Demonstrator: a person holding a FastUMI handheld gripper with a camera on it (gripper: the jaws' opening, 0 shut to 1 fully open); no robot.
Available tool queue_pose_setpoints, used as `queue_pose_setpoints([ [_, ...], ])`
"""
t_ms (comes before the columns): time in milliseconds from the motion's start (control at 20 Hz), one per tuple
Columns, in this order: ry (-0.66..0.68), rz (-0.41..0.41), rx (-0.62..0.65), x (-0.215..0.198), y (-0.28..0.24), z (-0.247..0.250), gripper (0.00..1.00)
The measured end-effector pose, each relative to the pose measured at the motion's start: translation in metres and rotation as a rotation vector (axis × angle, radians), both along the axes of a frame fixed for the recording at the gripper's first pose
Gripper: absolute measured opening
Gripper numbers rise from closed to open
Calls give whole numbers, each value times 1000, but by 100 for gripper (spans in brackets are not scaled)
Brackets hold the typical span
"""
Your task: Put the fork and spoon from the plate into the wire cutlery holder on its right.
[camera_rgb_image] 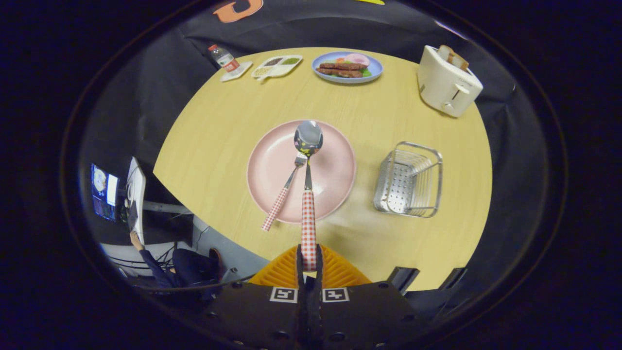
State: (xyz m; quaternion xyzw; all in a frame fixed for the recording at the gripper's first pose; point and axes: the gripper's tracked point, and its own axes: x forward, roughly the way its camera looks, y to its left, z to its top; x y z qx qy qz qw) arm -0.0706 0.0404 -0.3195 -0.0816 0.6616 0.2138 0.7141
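The gripper [308, 265] has its jaws clamped on the checked handle of the spoon [308, 194], whose bowl hangs over the pink plate [272, 165]. The fork [286, 187] lies on the plate (handle overhanging the rim). Next, probably: carry the spoon right to the wire cutlery holder [410, 180] on the table [218, 126].

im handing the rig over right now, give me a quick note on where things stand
Tool: shut on the spoon, holding it by the checked handle, bowl raised above the pink plate.
Fork: lying on the plate, handle hanging over the near rim.
Wire cutlery holder: to the plate's right, nothing seen inside.
Done: spoon picked up.
Left: place the spoon in the holder, then fetch the fork and put it in too.
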Motion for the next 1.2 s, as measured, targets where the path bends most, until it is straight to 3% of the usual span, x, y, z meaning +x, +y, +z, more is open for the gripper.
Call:
queue_pose_setpoints([
  [200, 24, -71, -50, 7, -55, 38, 4],
  [350, 126, -97, -91, -5, -84, 43, 4],
  [650, 266, -185, -98, -4, -98, 23, 4],
  [1200, 387, -221, -161, 20, -102, 14, 4],
])
